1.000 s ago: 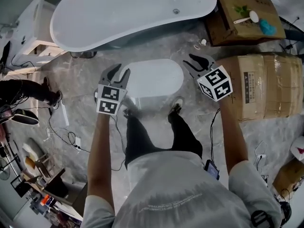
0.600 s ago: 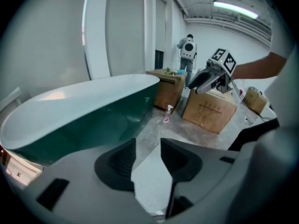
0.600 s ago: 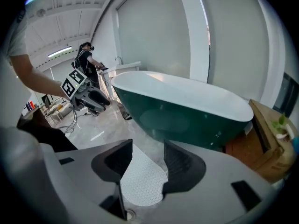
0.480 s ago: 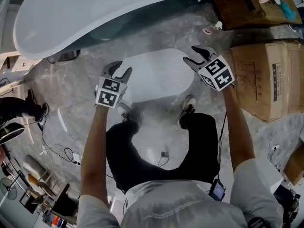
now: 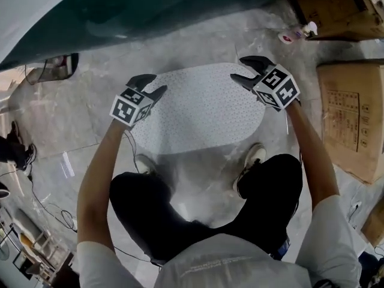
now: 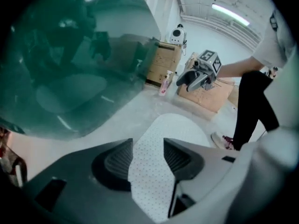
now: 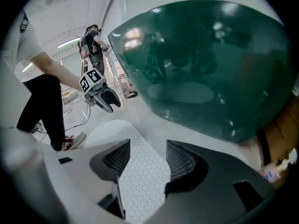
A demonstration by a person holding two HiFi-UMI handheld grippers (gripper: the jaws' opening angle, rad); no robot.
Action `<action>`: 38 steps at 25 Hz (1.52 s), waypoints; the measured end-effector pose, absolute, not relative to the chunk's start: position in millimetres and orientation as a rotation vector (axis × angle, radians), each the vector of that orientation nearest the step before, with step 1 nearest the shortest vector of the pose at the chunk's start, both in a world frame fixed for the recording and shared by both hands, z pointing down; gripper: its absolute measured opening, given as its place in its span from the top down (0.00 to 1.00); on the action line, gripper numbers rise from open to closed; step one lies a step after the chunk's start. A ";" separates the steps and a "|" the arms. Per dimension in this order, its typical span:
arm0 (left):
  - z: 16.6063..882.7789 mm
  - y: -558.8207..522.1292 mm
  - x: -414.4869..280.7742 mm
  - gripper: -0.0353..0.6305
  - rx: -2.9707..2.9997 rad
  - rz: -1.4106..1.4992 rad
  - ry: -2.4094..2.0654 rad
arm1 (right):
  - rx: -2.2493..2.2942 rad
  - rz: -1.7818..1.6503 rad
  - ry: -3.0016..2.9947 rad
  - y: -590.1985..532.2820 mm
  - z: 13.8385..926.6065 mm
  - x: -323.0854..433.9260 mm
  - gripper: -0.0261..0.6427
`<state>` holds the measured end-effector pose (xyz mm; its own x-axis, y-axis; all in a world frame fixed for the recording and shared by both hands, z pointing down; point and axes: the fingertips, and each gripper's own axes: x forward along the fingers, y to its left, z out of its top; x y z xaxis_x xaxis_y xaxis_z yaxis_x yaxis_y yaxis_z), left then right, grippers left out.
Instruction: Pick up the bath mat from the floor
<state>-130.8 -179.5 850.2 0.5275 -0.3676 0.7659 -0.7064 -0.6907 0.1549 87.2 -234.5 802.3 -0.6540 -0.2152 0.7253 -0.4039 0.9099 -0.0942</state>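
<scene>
White, dotted, oval bath mat point(image 5: 204, 110) lies flat on the worktop point(image 5: 78, 122), which here is a grey marbled floor, and it stretches from one claw to the other. The left claw point(image 5: 151, 84) hangs over the mat's left end with its two dark jaws apart. In the left gripper view the dotted surface fills the gap between them and nothing is clamped. The right claw point(image 5: 243, 69) hangs over the opposite end with its jaws likewise spread. The right gripper view shows the mat's rounded edge running through the gap, with neither ribbed pad pressed on it. Whether the tips of either claw touch the mat cannot be told.

Just behind the claws, on the person's side, two pale shoes stand at the mat's near edge: the left shoe point(image 5: 143, 162) behind the left claw and the right shoe point(image 5: 255, 156) behind the right claw.

Ahead of both claws, across a strip of bare worktop, rises the curved, dark green wall of a large bathtub point(image 5: 120, 11). Out to the right of the right claw lies a brown cardboard box point(image 5: 354, 119). Farther ahead of that claw's tips a small pale bottle point(image 5: 309, 29) stands on the worktop beside another box.
</scene>
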 end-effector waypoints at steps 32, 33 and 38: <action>1035.4 -215.9 -84.5 0.51 2.394 1.282 -0.125 | 0.738 0.445 -2.347 -239.7 942.9 69.7 0.91; 1035.7 -214.9 -84.7 0.51 2.392 1.304 -0.128 | 0.736 0.450 -2.346 -237.9 943.7 70.2 0.91; 1038.9 -205.1 -79.5 0.51 2.423 1.387 -0.150 | 0.734 0.475 -2.353 -230.6 944.8 72.0 0.91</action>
<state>-79.5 -205.1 1038.9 0.5168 0.0774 0.8526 -0.2583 -0.9354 0.2415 72.0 -230.6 944.8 -0.6529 -0.3838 0.6530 -0.6070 0.7808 -0.1479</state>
